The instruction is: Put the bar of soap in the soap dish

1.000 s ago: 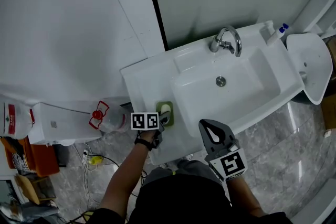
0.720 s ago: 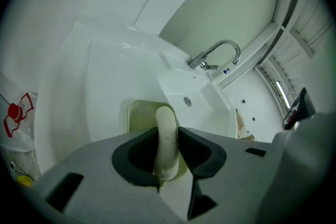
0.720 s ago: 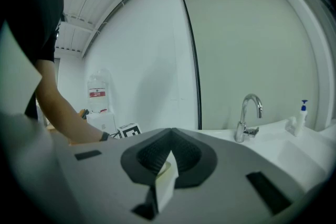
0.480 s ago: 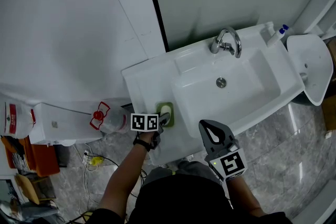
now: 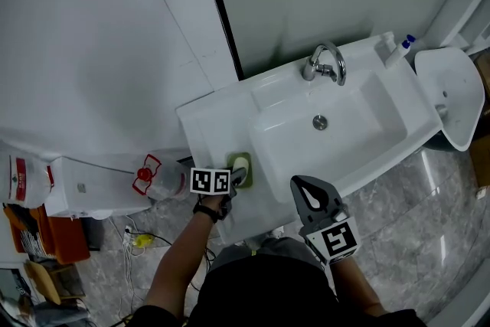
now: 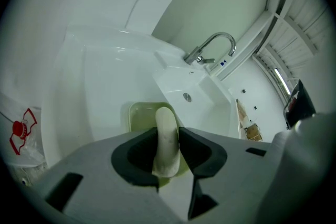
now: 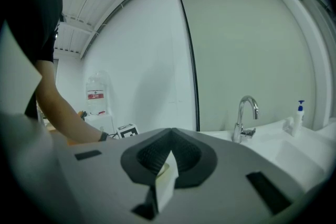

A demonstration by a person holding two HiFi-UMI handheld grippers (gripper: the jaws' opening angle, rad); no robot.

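A cream bar of soap (image 6: 165, 119) stands on its edge in the green soap dish (image 6: 139, 115), on the flat left ledge of the white sink (image 5: 207, 122). My left gripper (image 6: 168, 135) points down at the dish, and both of its black pads lie against the bar's sides. In the head view the soap (image 5: 241, 161) shows just past the left gripper (image 5: 239, 174), over the dish (image 5: 232, 157). My right gripper (image 5: 300, 181) hangs shut and empty before the sink's front edge, apart from the dish; its tips meet in the right gripper view (image 7: 169, 134).
The basin with its drain (image 5: 320, 122) lies right of the dish, and a chrome faucet (image 5: 325, 61) stands behind it. A pump bottle (image 5: 400, 48) sits at the back right corner. A water bottle with a red handle (image 5: 149, 174) is left of the sink.
The head view has shifted a little. Both grippers stay where they were, with the soap still between the left jaws over the dish.
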